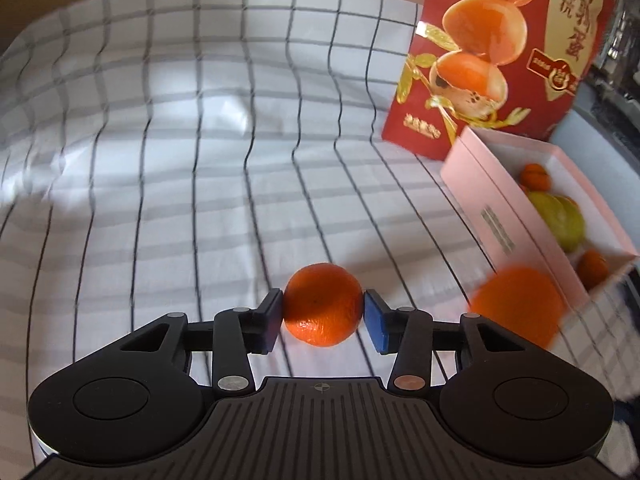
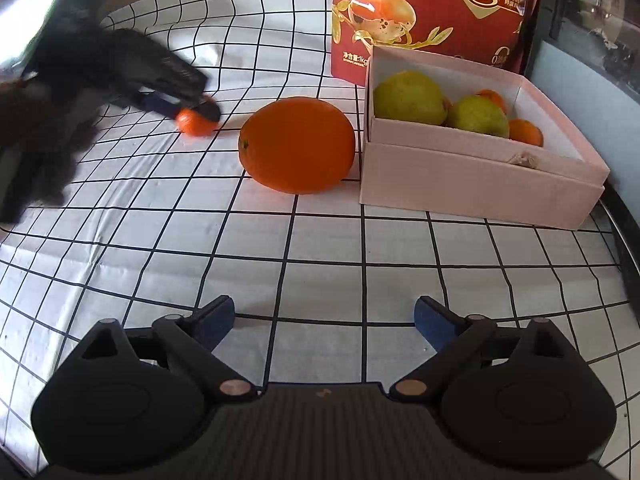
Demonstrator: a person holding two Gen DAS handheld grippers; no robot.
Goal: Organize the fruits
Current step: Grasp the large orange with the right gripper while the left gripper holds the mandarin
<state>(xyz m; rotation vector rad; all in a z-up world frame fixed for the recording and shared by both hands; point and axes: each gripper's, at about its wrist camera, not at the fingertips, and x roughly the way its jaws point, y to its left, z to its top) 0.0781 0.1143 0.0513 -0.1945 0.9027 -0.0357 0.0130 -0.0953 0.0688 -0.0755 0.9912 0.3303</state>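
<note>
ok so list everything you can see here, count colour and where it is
small mandarin: one, orange, on the cloth between the left gripper's pads
big orange: one, orange, on the cloth just left of the box
box: one, pink outside and white inside, open, on the cloth at the right
pears: two, yellow-green, inside the box
mandarins in the box: two visible, orange, behind and beside the pears
bag: one, red with egg pictures, standing behind the box
cloth: one, white with a black grid, covering the surface
left gripper: one, black with blue pads, pads on the small mandarin
right gripper: one, black with blue pads, open over the bare cloth
</note>
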